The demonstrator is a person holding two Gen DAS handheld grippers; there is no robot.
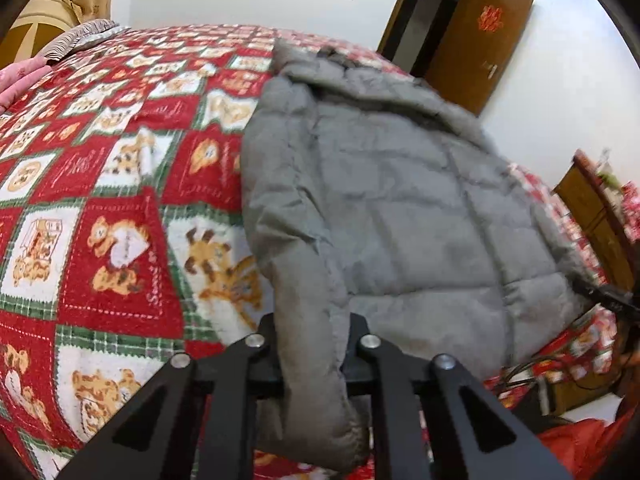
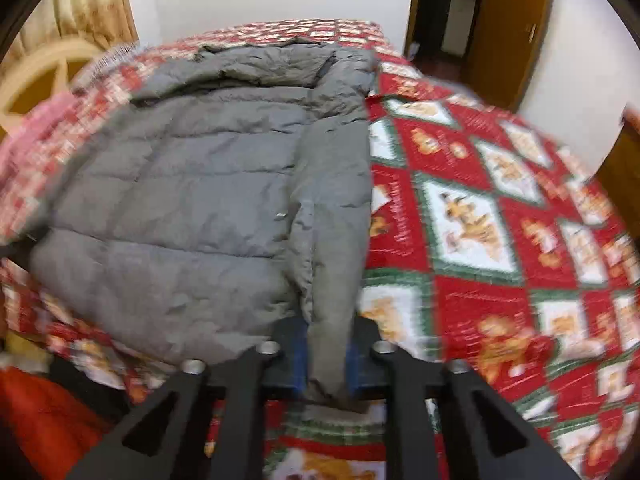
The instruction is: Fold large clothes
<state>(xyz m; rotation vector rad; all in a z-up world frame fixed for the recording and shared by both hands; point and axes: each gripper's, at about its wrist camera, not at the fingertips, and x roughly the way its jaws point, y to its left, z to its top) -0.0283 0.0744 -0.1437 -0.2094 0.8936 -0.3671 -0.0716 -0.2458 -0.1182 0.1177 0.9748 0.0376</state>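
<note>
A grey puffer jacket [image 1: 400, 200] lies flat on the bed, hood toward the far end. Its left sleeve [image 1: 308, 312] runs down along the body to the near edge. My left gripper [image 1: 314, 344] is shut on that sleeve near the cuff, black fingers pressing it from both sides. In the right wrist view the same jacket [image 2: 192, 208] fills the left half, and its right sleeve [image 2: 332, 240] lies along the jacket's edge. My right gripper [image 2: 326, 356] is shut on this sleeve's end, blue pads against the fabric.
The bed carries a red, white and green bear-pattern quilt [image 1: 100, 208]. A pink and striped bundle [image 1: 60, 52] lies at its far left corner. A brown door [image 1: 476, 44] stands open behind. Wooden furniture [image 1: 596, 216] sits to the right, red cloth [image 2: 44, 424] near the bed's front.
</note>
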